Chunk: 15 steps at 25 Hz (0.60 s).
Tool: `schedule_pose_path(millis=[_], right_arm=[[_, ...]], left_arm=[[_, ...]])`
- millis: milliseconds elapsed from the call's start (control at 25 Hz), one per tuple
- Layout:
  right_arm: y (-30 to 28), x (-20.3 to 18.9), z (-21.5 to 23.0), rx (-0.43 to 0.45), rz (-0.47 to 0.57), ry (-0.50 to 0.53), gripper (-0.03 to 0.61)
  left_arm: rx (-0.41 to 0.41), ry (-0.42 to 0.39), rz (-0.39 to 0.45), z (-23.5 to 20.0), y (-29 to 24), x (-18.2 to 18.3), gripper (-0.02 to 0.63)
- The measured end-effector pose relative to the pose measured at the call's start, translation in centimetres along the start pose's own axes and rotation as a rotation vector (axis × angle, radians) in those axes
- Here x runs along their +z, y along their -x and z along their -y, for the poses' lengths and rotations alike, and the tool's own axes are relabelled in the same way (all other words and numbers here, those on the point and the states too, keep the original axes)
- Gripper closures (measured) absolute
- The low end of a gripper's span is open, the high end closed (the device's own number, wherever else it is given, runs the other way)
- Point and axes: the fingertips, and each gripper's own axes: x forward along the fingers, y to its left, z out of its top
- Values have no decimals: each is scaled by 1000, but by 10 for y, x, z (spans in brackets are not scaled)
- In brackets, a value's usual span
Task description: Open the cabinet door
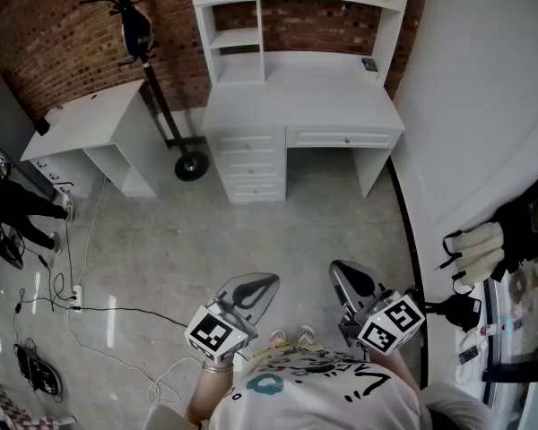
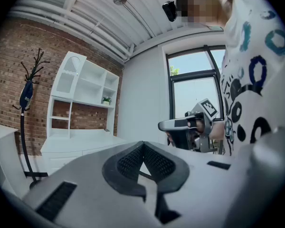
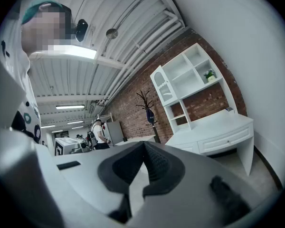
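The white desk with a hutch (image 1: 300, 97) stands against the brick wall, well ahead of me across open floor. Its cabinet door is the arched glazed panel at the hutch's upper left (image 2: 69, 77), also seen in the right gripper view (image 3: 164, 87); it looks closed. My left gripper (image 1: 262, 287) and right gripper (image 1: 342, 274) are held close to my body, side by side and far from the desk. In the left gripper view the jaws (image 2: 142, 145) meet at their tips with nothing between them. The right gripper (image 3: 143, 145) is the same: shut and empty.
A black coat stand (image 1: 143, 52) with a round base (image 1: 190, 166) stands left of the desk, beside a low white side table (image 1: 90, 124). Cables (image 1: 72, 305) trail over the floor at left. A person (image 1: 9, 200) stands at the far left. A white wall (image 1: 484, 88) runs along the right.
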Motion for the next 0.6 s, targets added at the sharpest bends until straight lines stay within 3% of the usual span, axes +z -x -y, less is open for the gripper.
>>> schedule_pose_path(millis=[600], right_arm=[[-13, -17, -37, -18, -22, 39, 552]], left_arm=[[-1, 54, -8, -16, 42, -21, 600]])
